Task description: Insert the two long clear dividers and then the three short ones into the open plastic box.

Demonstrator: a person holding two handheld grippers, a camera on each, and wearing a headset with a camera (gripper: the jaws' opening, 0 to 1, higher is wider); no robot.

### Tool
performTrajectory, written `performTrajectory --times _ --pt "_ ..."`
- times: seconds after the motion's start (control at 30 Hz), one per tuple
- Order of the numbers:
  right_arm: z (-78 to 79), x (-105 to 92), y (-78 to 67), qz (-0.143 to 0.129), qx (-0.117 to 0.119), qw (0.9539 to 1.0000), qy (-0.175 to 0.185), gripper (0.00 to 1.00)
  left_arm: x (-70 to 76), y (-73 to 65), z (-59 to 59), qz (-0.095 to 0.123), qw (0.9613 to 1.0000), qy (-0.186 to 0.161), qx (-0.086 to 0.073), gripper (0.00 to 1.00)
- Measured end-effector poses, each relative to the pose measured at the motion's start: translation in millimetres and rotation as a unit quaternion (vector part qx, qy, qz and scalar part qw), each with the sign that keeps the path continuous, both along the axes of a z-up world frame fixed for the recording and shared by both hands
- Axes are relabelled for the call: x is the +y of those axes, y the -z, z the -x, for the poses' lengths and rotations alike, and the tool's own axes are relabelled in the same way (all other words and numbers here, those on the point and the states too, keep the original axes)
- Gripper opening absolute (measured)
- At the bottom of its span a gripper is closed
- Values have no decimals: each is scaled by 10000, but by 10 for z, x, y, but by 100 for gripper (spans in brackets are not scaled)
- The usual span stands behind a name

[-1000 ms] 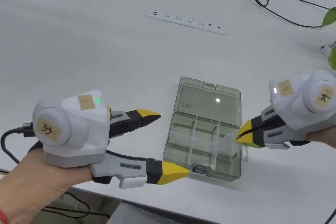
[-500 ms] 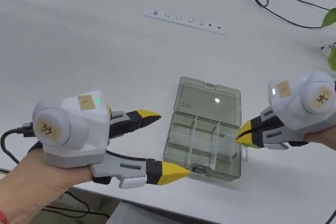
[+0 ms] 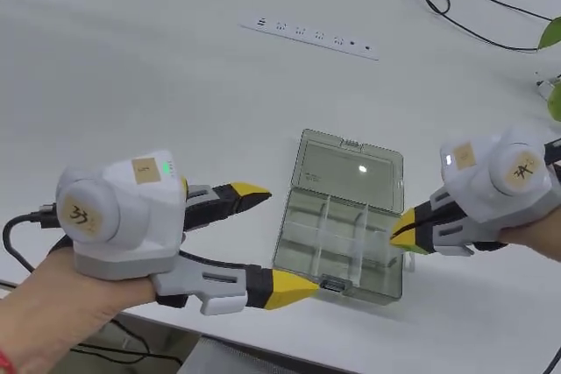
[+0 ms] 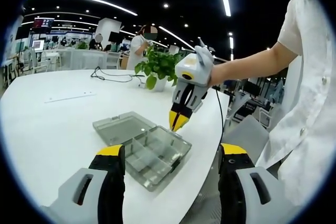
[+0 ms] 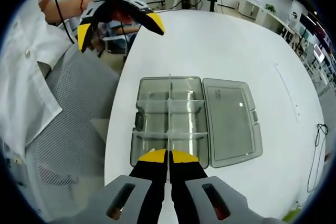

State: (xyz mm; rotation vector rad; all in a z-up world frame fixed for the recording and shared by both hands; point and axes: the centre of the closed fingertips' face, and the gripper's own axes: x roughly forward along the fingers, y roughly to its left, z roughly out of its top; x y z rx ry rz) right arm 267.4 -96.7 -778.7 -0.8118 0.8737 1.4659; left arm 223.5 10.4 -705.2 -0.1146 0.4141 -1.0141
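The open clear plastic box (image 3: 349, 286) lies near the table's front edge, its lid (image 3: 351, 164) folded back flat. Several clear dividers stand inside it, forming compartments. My right gripper (image 3: 401, 232) is at the box's right side, shut on a clear divider. That divider (image 5: 169, 124) shows edge-on as a thin line over the box (image 5: 135, 124) in the right gripper view. My left gripper (image 3: 272, 238) hovers open just left of the box with nothing between its fingers. In the left gripper view, the right gripper (image 4: 178, 120) points down at the box (image 4: 155, 181).
A white power strip (image 3: 307, 35) lies at the back of the white table (image 3: 158, 85). A black cable (image 3: 465, 6) coils at the far right, near a plant (image 4: 157, 69). A mesh chair (image 5: 68, 145) stands off the table's near edge.
My right gripper has moved slightly left and down, bringing the clear divider lower into the box's right side. The left gripper has held still.
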Motion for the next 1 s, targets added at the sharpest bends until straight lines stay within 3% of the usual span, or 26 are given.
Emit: performTrajectory --times 0.23,0.37,0.53,0.7,1.0 --pt "10 2 25 -76 -34 10000 -55 2 1 -7 3 14 10000 -13 -4 73" --pt "-18 -21 133 -101 -103 9998 -156 2 -5 -6 13 9 10000 2 -6 73" --pt "-33 -24 132 -107 -75 9999 -94 2 4 5 13 1 10000 -18 12 73" --pt "-33 -16 218 -106 -81 9999 -73 2 5 16 20 -15 10000 -2 28 73" --pt "-20 -3 369 124 -200 9995 -205 2 6 17 21 -24 10000 12 26 73"
